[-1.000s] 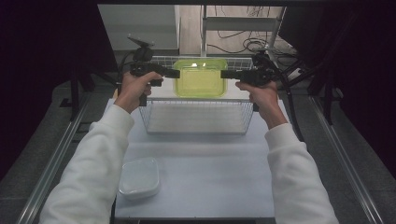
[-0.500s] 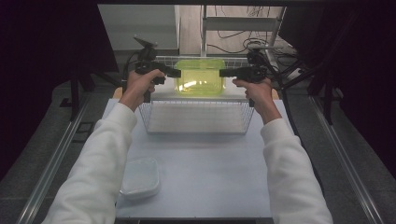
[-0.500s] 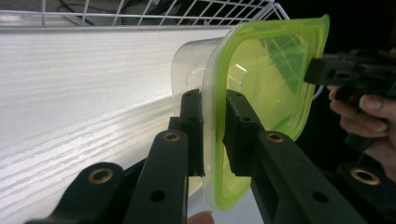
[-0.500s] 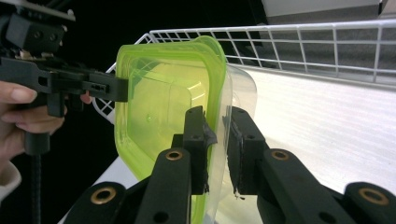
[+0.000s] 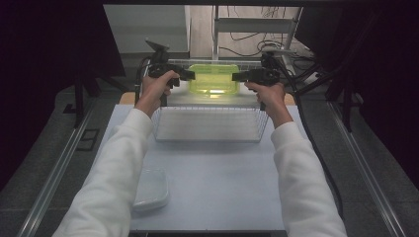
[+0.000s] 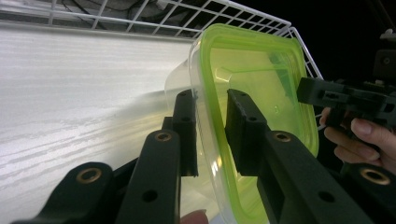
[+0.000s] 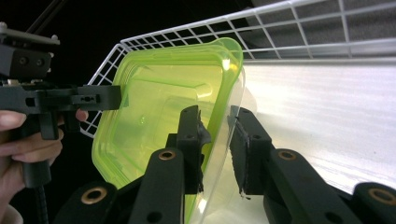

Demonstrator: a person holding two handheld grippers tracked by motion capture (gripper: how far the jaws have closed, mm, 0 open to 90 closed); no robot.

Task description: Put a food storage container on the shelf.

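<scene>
Lime-lidded clear food container (image 5: 214, 79) hangs above the far end of the white wire basket (image 5: 211, 123), carried between the two claws — one at each short end. In the left gripper view the left claw (image 6: 210, 128) has its jaws on either side of the container's rim, one pad on the clear wall and one on the green lid, pinching it. In the right gripper view the right claw (image 7: 215, 144) straddles the opposite rim the same way, closed onto it. The basket stands at the far edge of the pale blue bench (image 5: 217, 182), its floor bare. Near the bench's near-left corner lies a second clear lidded container (image 5: 150, 190), well apart from the basket and partly behind the left sleeve (image 5: 111, 182).
</scene>
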